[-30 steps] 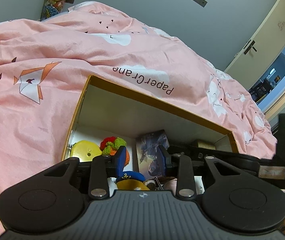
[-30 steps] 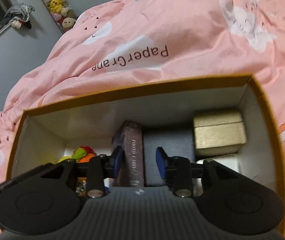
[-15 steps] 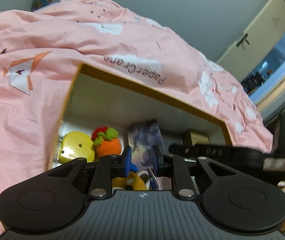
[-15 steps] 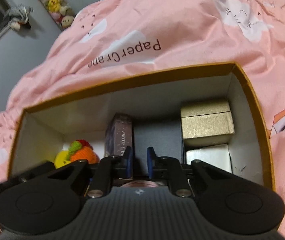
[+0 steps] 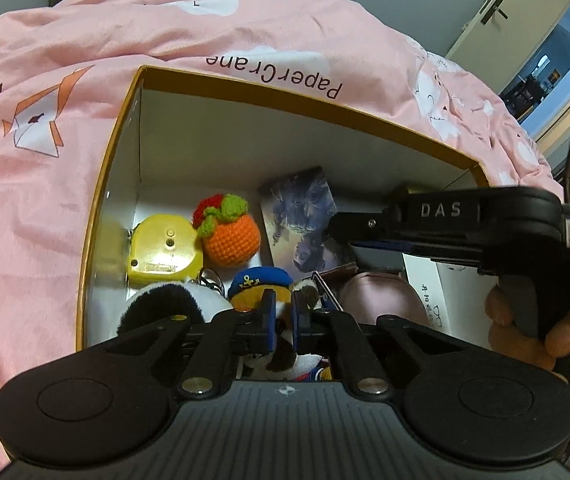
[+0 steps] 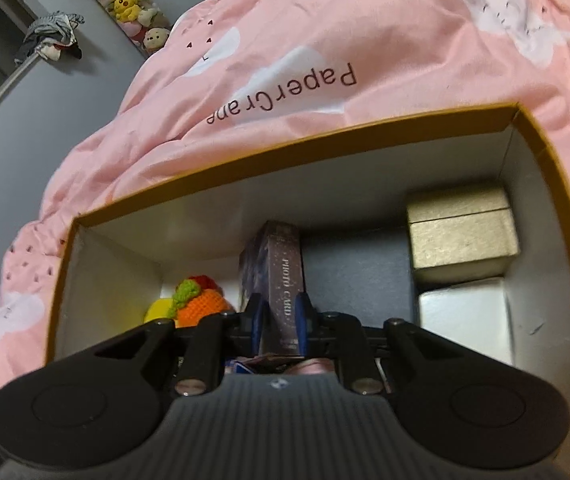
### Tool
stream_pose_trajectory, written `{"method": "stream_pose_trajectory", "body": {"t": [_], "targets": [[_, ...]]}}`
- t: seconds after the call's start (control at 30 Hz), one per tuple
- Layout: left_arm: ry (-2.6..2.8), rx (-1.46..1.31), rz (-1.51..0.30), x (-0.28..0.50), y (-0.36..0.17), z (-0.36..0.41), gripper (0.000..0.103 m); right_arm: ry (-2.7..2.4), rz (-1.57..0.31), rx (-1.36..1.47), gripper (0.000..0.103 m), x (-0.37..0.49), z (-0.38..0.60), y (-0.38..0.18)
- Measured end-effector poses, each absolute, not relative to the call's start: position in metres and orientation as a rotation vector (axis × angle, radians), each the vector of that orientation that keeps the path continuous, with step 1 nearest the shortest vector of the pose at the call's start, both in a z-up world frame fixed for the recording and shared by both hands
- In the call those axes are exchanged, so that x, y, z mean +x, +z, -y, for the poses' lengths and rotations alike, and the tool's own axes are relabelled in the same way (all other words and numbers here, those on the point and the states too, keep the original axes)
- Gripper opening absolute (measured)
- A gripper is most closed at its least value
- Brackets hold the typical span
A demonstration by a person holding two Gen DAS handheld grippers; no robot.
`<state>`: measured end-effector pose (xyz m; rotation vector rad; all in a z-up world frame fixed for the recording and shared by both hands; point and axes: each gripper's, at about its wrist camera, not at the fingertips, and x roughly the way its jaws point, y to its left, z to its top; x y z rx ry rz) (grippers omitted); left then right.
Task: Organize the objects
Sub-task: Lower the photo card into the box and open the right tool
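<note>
A gold-rimmed cardboard box (image 5: pixel 285 98) (image 6: pixel 325 136) lies open on a pink duvet and holds small items. My left gripper (image 5: pixel 283 316) hangs low over the box's near left part. Its blue pads pinch a plush toy with a blue sailor cap (image 5: pixel 259 278). My right gripper (image 6: pixel 280 318) is shut on the spine of an upright photo card box (image 6: pixel 281 264). In the left wrist view the right gripper (image 5: pixel 335 226) reaches in from the right, tips at that photo card box (image 5: pixel 301 208), with a hand (image 5: pixel 525 328) on its handle.
Inside the box lie a yellow tape measure (image 5: pixel 161 248), a crochet orange (image 5: pixel 231 236), a black-and-white plush (image 5: pixel 173 300), a pink pouch (image 5: pixel 381 296), a gold box (image 6: pixel 461 236), a white box (image 6: pixel 465 316) and a dark box (image 6: pixel 357 272). The pink duvet (image 5: pixel 45 200) surrounds it.
Both grippers have closed from open. The left one sank towards the plush toys and pinched the capped one. The right one's pads came together on the photo card box.
</note>
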<state>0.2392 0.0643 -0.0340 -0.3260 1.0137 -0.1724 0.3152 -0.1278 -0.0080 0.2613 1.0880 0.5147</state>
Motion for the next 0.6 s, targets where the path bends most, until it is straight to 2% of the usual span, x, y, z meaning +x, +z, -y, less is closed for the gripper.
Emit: {"method": "stream_pose_trajectory", "body": {"t": [0.2, 0.33, 0.6], "targets": [[-0.156, -0.343, -1.001, 0.24, -0.033, -0.066, 0.006, 0.495, -1.143, 0.317, 0.018, 0.324, 0.126, -0.019], [-0.163, -0.354, -0.992, 0.241, -0.032, -0.067, 0.006, 0.447, -1.184, 0.317, 0.008, 0.32, 0.121, -0.024], [-0.18, -0.329, -0.972, 0.24, -0.028, -0.064, 0.006, 0.465, -1.146, 0.187, 0.007, 0.313, 0.109, -0.024]]}}
